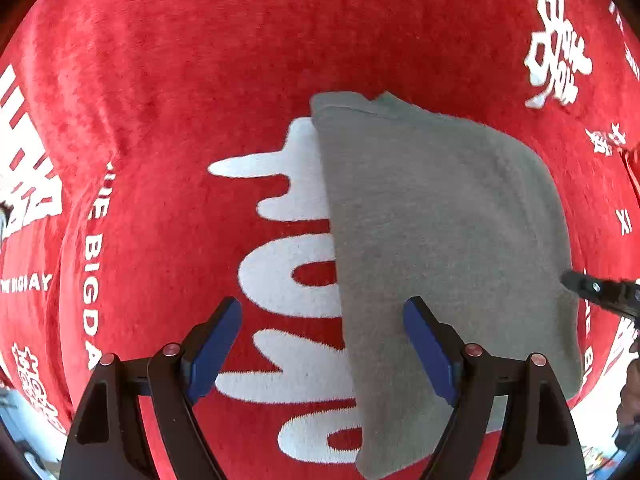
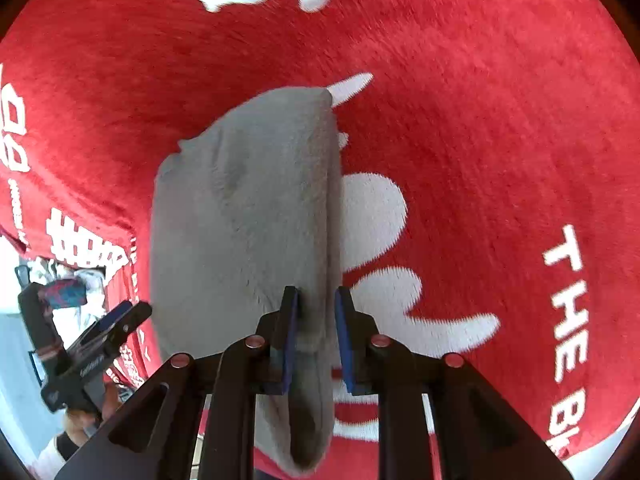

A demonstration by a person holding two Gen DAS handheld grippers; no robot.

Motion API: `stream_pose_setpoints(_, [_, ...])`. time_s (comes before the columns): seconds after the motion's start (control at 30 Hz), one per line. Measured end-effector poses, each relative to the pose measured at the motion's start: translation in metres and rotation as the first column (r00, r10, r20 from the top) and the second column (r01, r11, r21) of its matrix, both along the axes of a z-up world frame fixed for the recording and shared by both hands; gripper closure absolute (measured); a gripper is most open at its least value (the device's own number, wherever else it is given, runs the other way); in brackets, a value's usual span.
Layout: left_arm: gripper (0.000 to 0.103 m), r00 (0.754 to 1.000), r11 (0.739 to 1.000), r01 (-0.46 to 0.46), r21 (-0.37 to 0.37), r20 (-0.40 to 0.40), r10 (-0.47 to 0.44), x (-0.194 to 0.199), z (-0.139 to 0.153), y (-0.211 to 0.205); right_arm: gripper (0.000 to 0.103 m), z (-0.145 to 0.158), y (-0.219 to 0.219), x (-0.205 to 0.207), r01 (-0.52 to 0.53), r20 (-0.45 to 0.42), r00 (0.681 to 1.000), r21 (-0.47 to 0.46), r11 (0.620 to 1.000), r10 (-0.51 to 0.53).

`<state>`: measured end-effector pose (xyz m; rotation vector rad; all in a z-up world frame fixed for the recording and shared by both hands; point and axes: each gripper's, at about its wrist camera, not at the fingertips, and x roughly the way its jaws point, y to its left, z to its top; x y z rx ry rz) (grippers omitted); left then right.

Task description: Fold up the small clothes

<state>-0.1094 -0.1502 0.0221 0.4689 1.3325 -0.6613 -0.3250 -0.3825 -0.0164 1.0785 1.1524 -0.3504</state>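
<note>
Left gripper (image 1: 322,344): jaws spread wide, nothing between the blue pads (image 1: 218,344); left finger above the red cloth, right finger above the left part of the grey garment (image 1: 440,240). Hovering or touching: cannot tell.

Right gripper (image 2: 316,328): jaws narrow, set on both sides of the right edge fold of the grey garment, with the fabric between the blue pads (image 2: 290,340). Left pad against the cloth; right pad very near it, a thin gap perhaps there, so firm clamping not sure.

Grey garment: folded, fuzzy, flat on the red cloth (image 1: 180,80), long shape running away from both cameras, far end with a seam and a small corner sticking out. In the left wrist view, partly over the big white letters (image 1: 288,280) printed on the red cloth.

Right gripper also visible at the right edge of the left wrist view, a dark tip at the border of the garment. Left gripper visible low on the left side of the right wrist view, just beside the left border of the garment.

Red cloth: plush, with more white characters and the words "THE BIG DAY" (image 1: 94,280).
</note>
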Motion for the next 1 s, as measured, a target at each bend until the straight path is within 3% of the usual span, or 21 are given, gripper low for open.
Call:
stream_pose_setpoints(0.1, [0.019, 1.0, 0.999, -0.008, -0.031, -0.025, 0.007, -0.002, 0.004, 0.003, 0.08, 0.017, 0.007, -0.015, -0.022, 0.075, 0.997, 0.038, 0.999, 0.019])
stream_pose_setpoints(0.13, [0.006, 1.0, 1.0, -0.002, -0.029, -0.027, 0.001, -0.006, 0.005, 0.005, 0.074, 0.019, 0.012, -0.017, -0.036, 0.09, 0.995, 0.055, 0.998, 0.031])
stream_pose_setpoints(0.17, [0.0, 1.0, 1.0, 0.011, -0.008, -0.026, -0.012, -0.01, 0.002, 0.008, 0.064, 0.021, 0.019, -0.019, -0.059, 0.098, 0.994, 0.075, 0.995, 0.051])
stream_pose_setpoints(0.23, [0.0, 0.999, 1.0, 0.026, 0.01, -0.019, -0.026, -0.018, -0.004, 0.012, 0.062, 0.02, 0.032, -0.022, -0.095, 0.092, 0.992, 0.087, 0.992, 0.087])
stream_pose_setpoints(0.3, [0.0, 0.999, 0.999, 0.038, 0.034, -0.031, -0.037, -0.028, -0.012, 0.017, 0.07, 0.011, 0.046, -0.026, -0.135, 0.035, 0.991, 0.074, 0.988, 0.133])
stream_pose_setpoints(0.33, [0.0, 0.999, 0.998, 0.037, 0.041, -0.034, -0.036, -0.032, -0.016, 0.019, 0.09, 0.003, 0.052, -0.027, -0.146, -0.01, 0.989, 0.065, 0.987, 0.147])
stream_pose_setpoints(0.37, [0.0, 0.998, 0.998, 0.032, 0.053, -0.046, -0.03, -0.035, -0.022, 0.022, 0.094, -0.004, 0.055, -0.029, -0.148, -0.04, 0.988, 0.066, 0.987, 0.15])
stream_pose_setpoints(0.47, [0.0, 0.997, 0.998, 0.022, 0.065, -0.071, -0.017, -0.04, -0.031, 0.028, 0.094, -0.024, 0.055, -0.044, -0.092, -0.058, 0.994, 0.084, 0.992, 0.097])
stream_pose_setpoints(0.63, [0.0, 0.997, 0.997, 0.026, 0.07, -0.07, -0.021, -0.045, -0.035, 0.033, 0.09, -0.026, 0.048, -0.064, 0.011, -0.076, 0.997, 0.118, 0.993, -0.002])
stream_pose_setpoints(1.0, [0.0, 0.999, 0.997, 0.027, 0.074, -0.027, -0.025, -0.053, -0.013, 0.051, 0.084, 0.018, 0.066, -0.081, 0.128, -0.111, 0.986, 0.001, 0.992, -0.127])
